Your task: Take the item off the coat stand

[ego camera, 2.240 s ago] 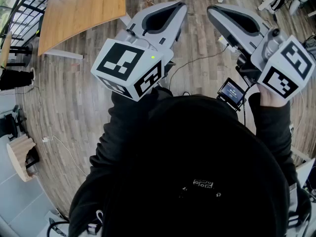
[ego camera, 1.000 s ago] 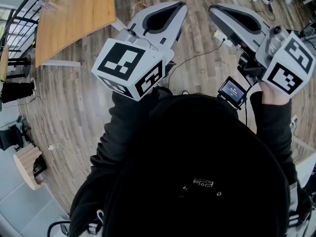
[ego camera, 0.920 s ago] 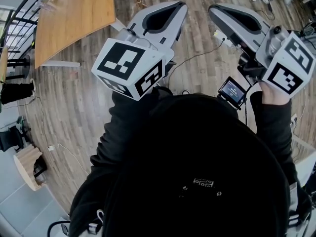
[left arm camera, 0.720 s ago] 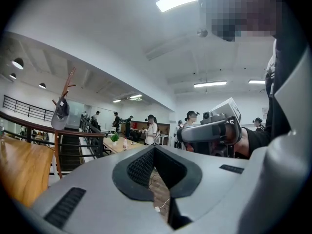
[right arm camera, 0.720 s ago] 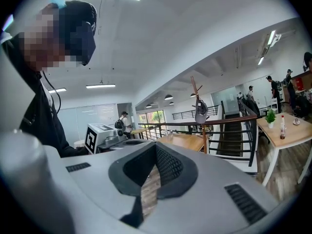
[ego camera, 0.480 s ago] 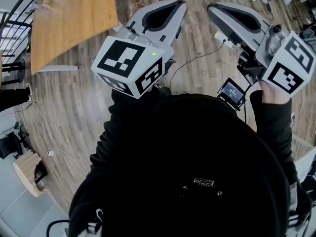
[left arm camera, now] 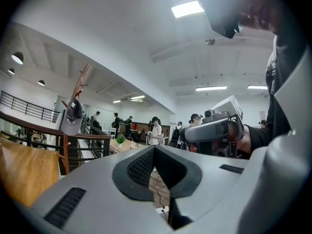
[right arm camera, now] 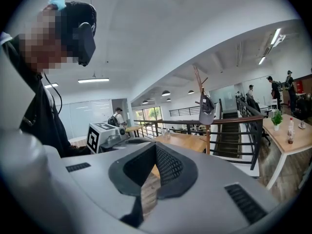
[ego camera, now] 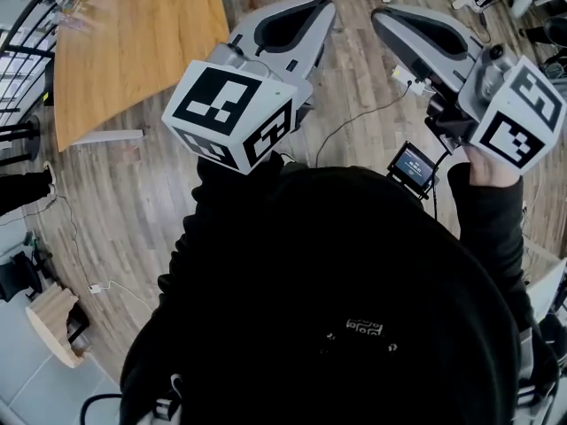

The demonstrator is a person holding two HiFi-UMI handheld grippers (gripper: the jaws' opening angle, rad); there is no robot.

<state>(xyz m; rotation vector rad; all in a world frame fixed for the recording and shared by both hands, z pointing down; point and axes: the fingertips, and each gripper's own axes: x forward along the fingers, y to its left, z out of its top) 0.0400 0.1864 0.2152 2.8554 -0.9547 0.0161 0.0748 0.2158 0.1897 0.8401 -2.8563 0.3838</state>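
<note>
A wooden coat stand (left arm camera: 79, 89) rises far off at the left of the left gripper view, with a grey cap (left arm camera: 73, 120) hanging on it. The right gripper view shows the same coat stand (right arm camera: 199, 84) and cap (right arm camera: 206, 112) right of centre, behind a wooden table. Both grippers are held up in front of the person, well short of the stand. My left gripper (ego camera: 324, 9) is shut with nothing in it. Level with it, my right gripper (ego camera: 379, 16) is shut and empty too.
A wooden table (ego camera: 133, 34) stands on the plank floor to the left. A black railing (right arm camera: 229, 123) runs by the stand. Cables (ego camera: 354, 113) lie on the floor below the grippers. Several people (left arm camera: 156, 130) stand far off. A light table (right arm camera: 287, 135) holds a plant and bottle.
The wooden table has slid rightward in the head view as the view turned. Both grippers keep their pose and stay shut.
</note>
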